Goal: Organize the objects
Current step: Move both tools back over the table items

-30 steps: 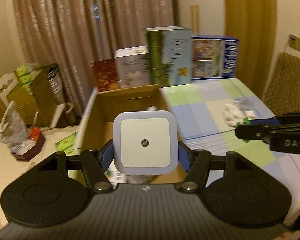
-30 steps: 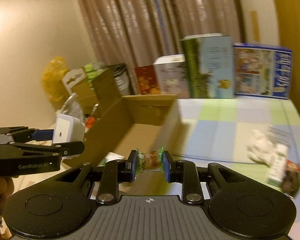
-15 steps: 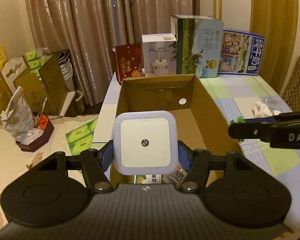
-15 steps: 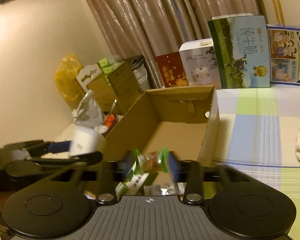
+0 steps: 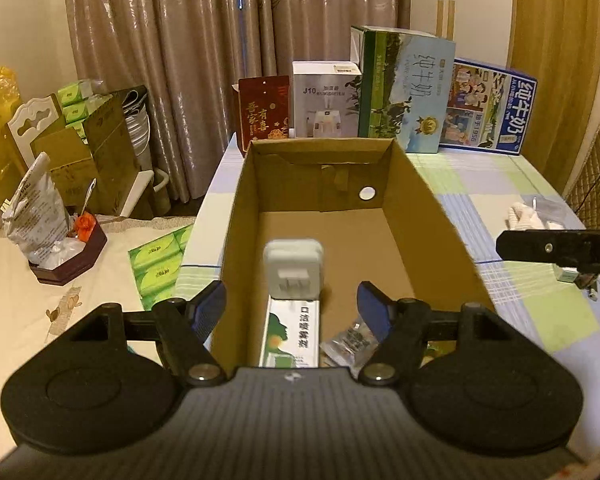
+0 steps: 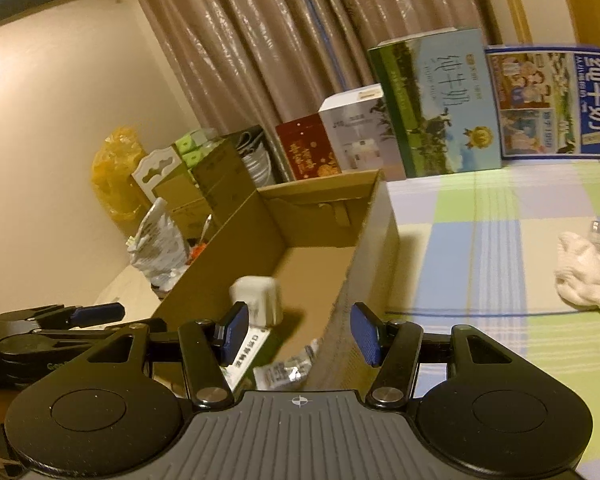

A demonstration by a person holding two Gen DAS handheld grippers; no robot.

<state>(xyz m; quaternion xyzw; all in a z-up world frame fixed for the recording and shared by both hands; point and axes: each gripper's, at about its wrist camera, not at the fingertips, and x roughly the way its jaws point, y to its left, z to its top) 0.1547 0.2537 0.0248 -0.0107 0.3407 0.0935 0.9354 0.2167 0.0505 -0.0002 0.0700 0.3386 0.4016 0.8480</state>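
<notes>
An open cardboard box (image 5: 428,216) stands on the checked table. A white square plug-in night light (image 5: 294,272) is in the box, plug side toward me, blurred; it also shows in the right wrist view (image 6: 256,298). Below it lie a white-and-green carton (image 5: 292,334) and a silvery wrapped packet (image 5: 350,340). My left gripper (image 5: 292,308) is open and empty over the box's near end. My right gripper (image 6: 298,328) is open and empty above the box's right wall (image 6: 364,256). The wrapped candy it held is not visible.
Milk cartons and boxes (image 5: 404,88) line the table's far edge. A white cloth (image 6: 580,276) and clear packets lie on the table to the right. Green tissue packs (image 5: 160,260) and a tray with a bag (image 5: 52,236) sit to the left.
Both grippers have opened. The night light has left the left gripper and is in the box. The candy has left the right gripper.
</notes>
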